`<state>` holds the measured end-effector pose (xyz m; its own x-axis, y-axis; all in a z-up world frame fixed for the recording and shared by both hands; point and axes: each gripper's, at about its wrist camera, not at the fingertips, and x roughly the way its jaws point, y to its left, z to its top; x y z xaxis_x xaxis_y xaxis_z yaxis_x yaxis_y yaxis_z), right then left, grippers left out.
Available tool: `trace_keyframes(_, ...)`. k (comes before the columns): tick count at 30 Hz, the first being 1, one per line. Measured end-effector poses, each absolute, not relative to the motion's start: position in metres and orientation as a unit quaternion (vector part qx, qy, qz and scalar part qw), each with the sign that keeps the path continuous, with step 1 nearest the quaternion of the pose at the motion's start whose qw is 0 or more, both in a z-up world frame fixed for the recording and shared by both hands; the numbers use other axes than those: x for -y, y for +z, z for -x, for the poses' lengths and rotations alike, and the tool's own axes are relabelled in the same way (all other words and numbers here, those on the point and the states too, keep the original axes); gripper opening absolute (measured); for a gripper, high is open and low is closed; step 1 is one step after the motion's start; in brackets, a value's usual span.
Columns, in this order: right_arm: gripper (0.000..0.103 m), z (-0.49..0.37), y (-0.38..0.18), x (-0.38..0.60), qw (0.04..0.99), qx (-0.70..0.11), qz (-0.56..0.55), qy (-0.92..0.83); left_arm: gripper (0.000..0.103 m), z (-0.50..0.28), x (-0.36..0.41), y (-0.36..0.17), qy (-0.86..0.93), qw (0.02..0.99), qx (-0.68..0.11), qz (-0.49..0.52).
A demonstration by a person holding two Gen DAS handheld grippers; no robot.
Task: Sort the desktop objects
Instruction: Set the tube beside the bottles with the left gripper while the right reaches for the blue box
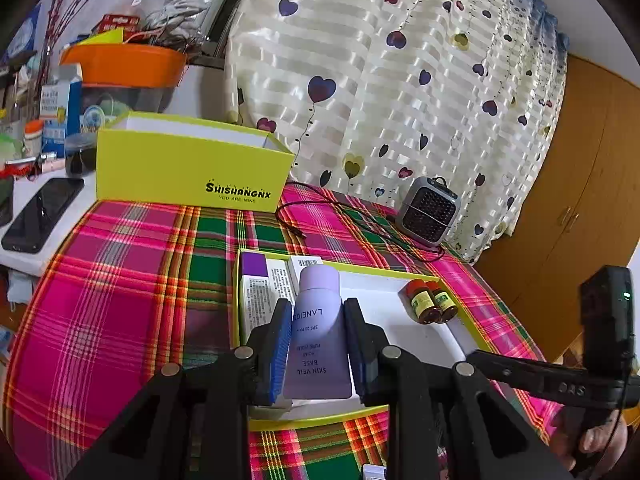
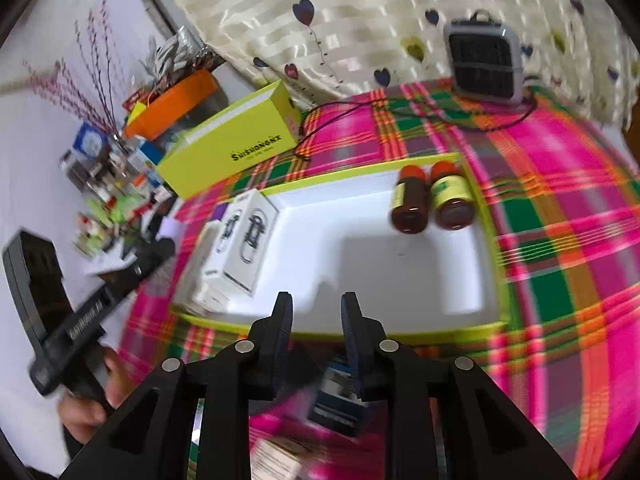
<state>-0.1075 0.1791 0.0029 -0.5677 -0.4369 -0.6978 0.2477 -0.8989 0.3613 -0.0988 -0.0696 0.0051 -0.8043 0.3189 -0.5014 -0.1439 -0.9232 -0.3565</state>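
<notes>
The left hand-held gripper (image 1: 318,344) is clamping a lavender squeeze tube (image 1: 318,328), its blue ribbed pads (image 1: 280,348) pressing on both flat sides. The tube is hanging cap-forward over the near half of the shallow white tray (image 1: 384,312), at about 6 o'clock from the tray's middle. The right hand-held gripper (image 2: 316,320) is standing partly open with nothing between its jaws, over the tray's near rim; its view is smeared by motion.

The tube is soft, smooth plastic, flattened toward its crimped end, so it is likely to be yielding under the pads. A harder squeeze could force product toward the cap, and a looser one could let the slick skin slide out. If it is being let go from a height, it could land on the small cardboard cartons (image 1: 266,284) at 10 o'clock in the tray and knock them askew.

Two amber glass vials (image 1: 430,306) with red caps are lying on their sides at 2 o'clock. Being round and hard, they would probably roll on the tray's smooth floor at any nudge of its lime-green rim (image 1: 320,420).

The plaid cloth on the tabletop (image 1: 132,280) is woven and loose; dragging either gripper across it could bunch it and shift the tray. A blurred dark box (image 2: 340,404) is lying under the right gripper, outside the tray.
</notes>
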Motion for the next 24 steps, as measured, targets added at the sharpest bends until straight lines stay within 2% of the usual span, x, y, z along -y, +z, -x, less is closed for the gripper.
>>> trace_keyframes(8, 0.028, 0.090, 0.014, -0.182, 0.170, 0.040, -0.392, -0.903, 0.027, 0.097, 0.062, 0.010, 0.938, 0.066, 0.137, 0.310)
trace_keyframes(15, 0.028, 0.089, 0.010, -0.184, 0.170, 0.043, -0.393, -0.903, 0.027, 0.092, 0.046, 0.015, 0.935, 0.054, 0.118, 0.331)
trace_keyframes(24, 0.028, 0.101, 0.004, -0.184, 0.169, 0.041, -0.396, -0.902, 0.027, 0.092, 0.026, 0.022, 0.931, 0.085, 0.110, 0.338)
